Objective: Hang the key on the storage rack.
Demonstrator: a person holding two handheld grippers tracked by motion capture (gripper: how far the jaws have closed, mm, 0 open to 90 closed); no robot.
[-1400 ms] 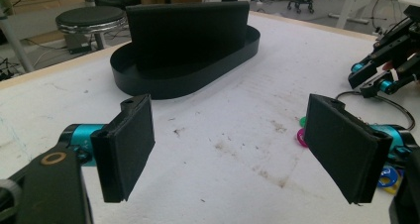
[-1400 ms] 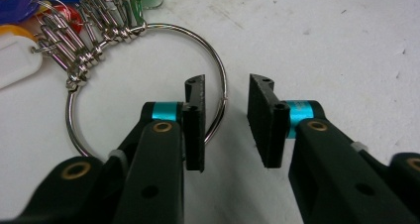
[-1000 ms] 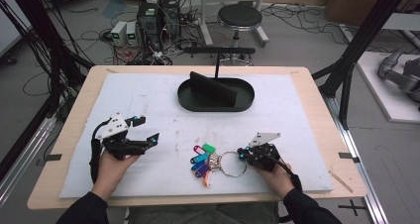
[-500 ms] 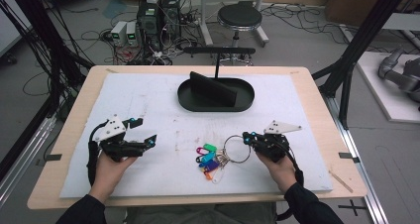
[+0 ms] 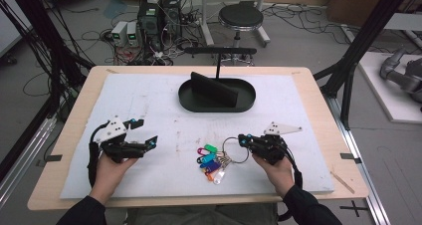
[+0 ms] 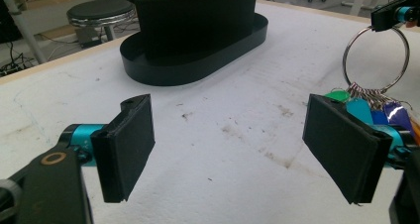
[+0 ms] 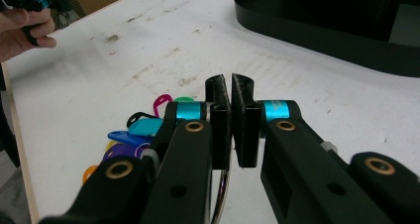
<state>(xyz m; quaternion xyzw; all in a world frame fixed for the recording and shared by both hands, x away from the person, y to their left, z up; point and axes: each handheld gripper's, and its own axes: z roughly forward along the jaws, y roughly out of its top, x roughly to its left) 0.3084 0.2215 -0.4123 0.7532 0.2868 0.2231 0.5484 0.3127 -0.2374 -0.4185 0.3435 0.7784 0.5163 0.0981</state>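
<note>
We read the work in hand as moving the key ring (image 5: 234,150) with its bunch of coloured key tags (image 5: 211,161), most likely toward the black oval tray (image 5: 217,96) at the far middle of the worktop (image 5: 164,113).

The relation that matters: the steel ring lies flat on the white mat with the tags fanned out to its left and toward us, so the bunch's long axis runs from the ring down-left to the tags. The right hand-held gripper (image 5: 245,140) sits at the ring's right edge, pointing left along the worktop, and its jaws are drawn nearly together on the ring wire; in the right gripper view (image 7: 231,92) only a thin slit is left between the pads, and the wire passes under them. We take that as a grip on the ring. The tags rest on the mat.

The left hand-held gripper (image 5: 144,133) is well apart, out to the left, pointing right toward the bunch with its jaws spread wide and nothing between them. In the left gripper view the ring (image 6: 376,60) and tags (image 6: 369,107) show beyond its right pad.

So the right hand is plainly the nearer one. The tray lies ahead and a little left of it. We judge the next move as a lift and a forward carry, with the tags dangling below the ring.
</note>
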